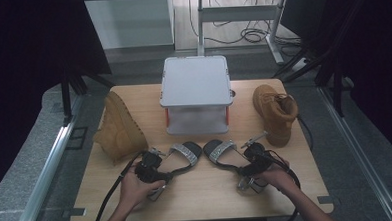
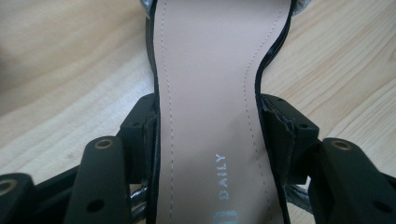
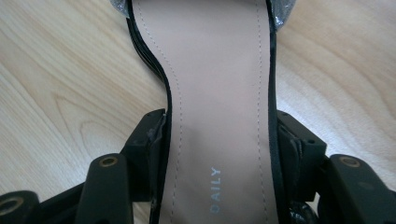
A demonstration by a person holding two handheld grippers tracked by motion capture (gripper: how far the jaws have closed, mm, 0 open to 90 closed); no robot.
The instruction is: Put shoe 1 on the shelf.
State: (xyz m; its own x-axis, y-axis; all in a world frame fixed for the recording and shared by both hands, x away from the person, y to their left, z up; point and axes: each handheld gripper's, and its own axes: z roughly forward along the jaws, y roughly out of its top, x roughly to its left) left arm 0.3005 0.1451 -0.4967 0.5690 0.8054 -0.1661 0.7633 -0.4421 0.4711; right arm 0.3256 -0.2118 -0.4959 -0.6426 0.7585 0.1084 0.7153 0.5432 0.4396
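1. Landmark: the grey box [image 1: 195, 90], raised on short orange legs at the middle rear of the wooden table [image 1: 202, 195].
2. Left sandal [image 1: 183, 153]: lies on the tabletop just in front of the box, a little to its left; glittery toe strap points toward the box, heel end toward the person.
3. Right sandal [image 1: 221, 150]: mirrors it just in front of the box, a little to its right. The two toe ends sit near each other, not touching.
4. Left hand [image 1: 135, 188]: comes in from the near edge, forearm angled up and inward; it carries the left gripper [image 1: 154, 165] low and roughly level, aimed at the box.
5. Left gripper view: the pads [image 2: 148, 135] press both sides of the left sandal's narrow waist [image 2: 210, 116]; jaws closed onto the sole at middling width.
6. Right hand [image 1: 274, 177]: same pose mirrored, with the right gripper [image 1: 251, 158] low over the table, pointing toward the box.
7. Right gripper view: pads [image 3: 156, 137] sit against the edges of the right sandal's sole [image 3: 219, 116]; contact on the far pad looks firm, though shadow blurs it.
8. Tan boot [image 1: 117, 129] lies on its side left of the box; second tan boot [image 1: 276, 112] stands right of it.
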